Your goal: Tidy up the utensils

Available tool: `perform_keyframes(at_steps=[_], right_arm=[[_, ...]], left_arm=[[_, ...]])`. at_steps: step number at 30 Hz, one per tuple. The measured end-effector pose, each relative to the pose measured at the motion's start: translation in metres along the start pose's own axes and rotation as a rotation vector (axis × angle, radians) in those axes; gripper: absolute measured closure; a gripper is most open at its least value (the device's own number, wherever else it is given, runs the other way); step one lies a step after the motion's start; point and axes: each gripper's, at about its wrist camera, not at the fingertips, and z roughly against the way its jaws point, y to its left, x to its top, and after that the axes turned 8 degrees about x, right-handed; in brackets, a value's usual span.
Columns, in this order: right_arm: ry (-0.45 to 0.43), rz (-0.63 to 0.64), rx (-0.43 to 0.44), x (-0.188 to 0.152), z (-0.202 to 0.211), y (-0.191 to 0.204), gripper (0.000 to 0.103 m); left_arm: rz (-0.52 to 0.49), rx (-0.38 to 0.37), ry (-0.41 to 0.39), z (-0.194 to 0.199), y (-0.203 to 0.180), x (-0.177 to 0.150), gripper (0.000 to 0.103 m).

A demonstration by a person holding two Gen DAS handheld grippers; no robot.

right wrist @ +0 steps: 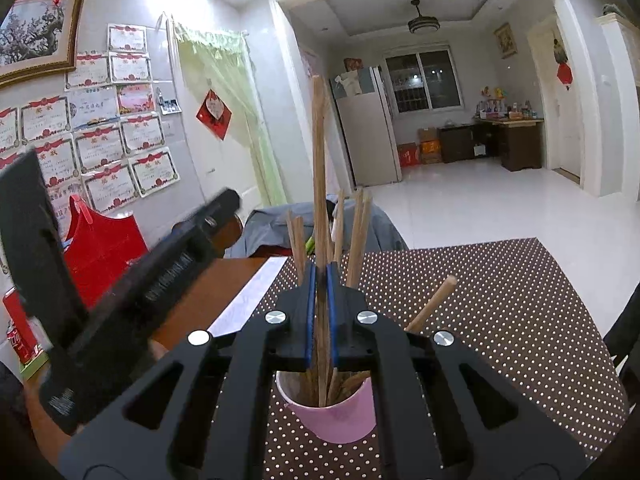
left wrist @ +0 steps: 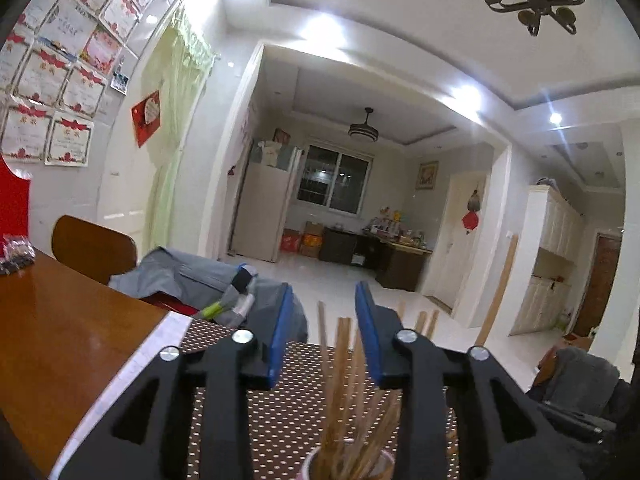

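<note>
Left wrist: my left gripper (left wrist: 324, 312) spread, nothing pinched, chopsticks (left wrist: 344, 392) standing between my pads in the pink cup (left wrist: 310, 466) | Right wrist: my right gripper (right wrist: 319, 280) pinching one tall chopstick (right wrist: 319, 160) over the cup, tip seemingly inside | Risk: lifting askew could drag neighbours and tip the cup on the dotted mat (right wrist: 500, 320).

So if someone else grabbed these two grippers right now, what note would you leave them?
Left gripper: open, nothing pressed; the chopsticks stand between its pads.
Right gripper: shut on one tall chopstick that stands in the pink cup.
The cup sits on the dotted mat on the wooden table, with most chopsticks already in it.
One chopstick shows to the right of the right gripper; whether it is in the cup is hidden.
Left: release the tall one, check that stray one.
</note>
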Motion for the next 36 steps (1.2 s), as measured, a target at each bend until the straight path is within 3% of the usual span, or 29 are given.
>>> perform_keyframes(at_steps=[3, 5, 6, 7, 16, 22, 28, 30, 33, 36], right_arm=[[0.024, 0.000, -0.016, -0.002, -0.006, 0.001, 0.094], [0.038, -0.001, -0.023, -0.004, -0.008, 0.000, 0.077], [0.042, -0.004, -0.023, -0.005, -0.009, -0.001, 0.056], [0.036, -0.003, -0.026, -0.006, -0.009, 0.000, 0.049], [-0.038, 0.054, -0.079, -0.004, 0.003, 0.009, 0.049], [-0.248, 0.112, -0.247, 0.007, 0.046, 0.003, 0.049], [-0.180, -0.005, -0.352, 0.001, 0.034, -0.052, 0.049], [-0.133, -0.033, -0.346, -0.006, 0.020, -0.065, 0.050], [-0.136, -0.113, -0.289, -0.010, 0.014, -0.084, 0.049], [-0.165, -0.142, -0.292, -0.007, 0.022, -0.094, 0.049]], left_arm=[[0.026, 0.000, 0.035, 0.001, 0.014, 0.007, 0.061], [0.027, 0.007, 0.064, -0.001, 0.023, 0.010, 0.060], [0.022, 0.020, 0.085, -0.003, 0.028, 0.011, 0.060], [0.015, 0.031, 0.101, -0.005, 0.030, 0.012, 0.059], [-0.113, 0.104, 0.270, -0.021, 0.039, -0.008, 0.059], [-0.146, 0.124, 0.296, -0.019, 0.049, -0.014, 0.059], [-0.140, 0.117, 0.384, -0.040, 0.067, -0.028, 0.059], [-0.131, 0.108, 0.446, -0.056, 0.073, -0.040, 0.059], [-0.124, 0.100, 0.549, -0.082, 0.078, -0.060, 0.059], [-0.127, 0.121, 0.599, -0.098, 0.080, -0.077, 0.059]])
